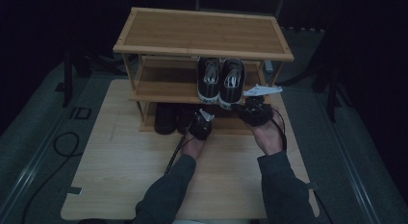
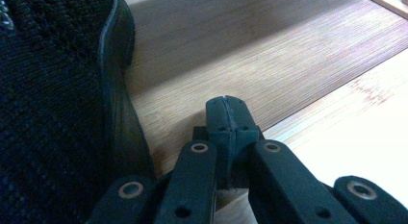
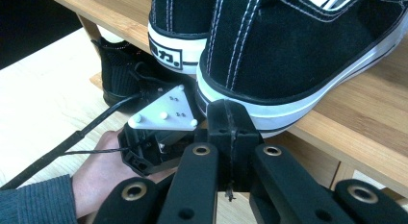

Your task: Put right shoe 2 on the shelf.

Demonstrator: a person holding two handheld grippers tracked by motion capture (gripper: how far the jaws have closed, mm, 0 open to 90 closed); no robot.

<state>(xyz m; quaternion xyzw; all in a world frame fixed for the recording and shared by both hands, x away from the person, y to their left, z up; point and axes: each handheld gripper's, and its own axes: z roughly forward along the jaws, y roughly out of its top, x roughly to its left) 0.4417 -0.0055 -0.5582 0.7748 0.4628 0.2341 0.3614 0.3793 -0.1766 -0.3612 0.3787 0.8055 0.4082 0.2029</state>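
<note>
A pair of black-and-white sneakers (image 1: 220, 80) stands on the middle shelf of a wooden shoe rack (image 1: 202, 34). Black mesh shoes (image 1: 166, 118) sit on the bottom shelf. My left gripper (image 1: 196, 122) is at the bottom shelf, shut and holding nothing, its jaws (image 2: 226, 108) pressed together just right of a black mesh shoe (image 2: 48, 113). My right gripper (image 1: 240, 107) is also shut and holds nothing; its closed tips (image 3: 230, 119) sit right below the heel of the nearer sneaker (image 3: 298, 56), at the middle shelf's front edge. Whether they touch the sole I cannot tell.
The rack stands at the far side of a light wooden table (image 1: 120, 176). In the right gripper view, the left gripper's grey plate (image 3: 164, 113) and the hand (image 3: 96, 178) holding it lie low at the left. Cables (image 1: 62, 144) trail on the floor at the left.
</note>
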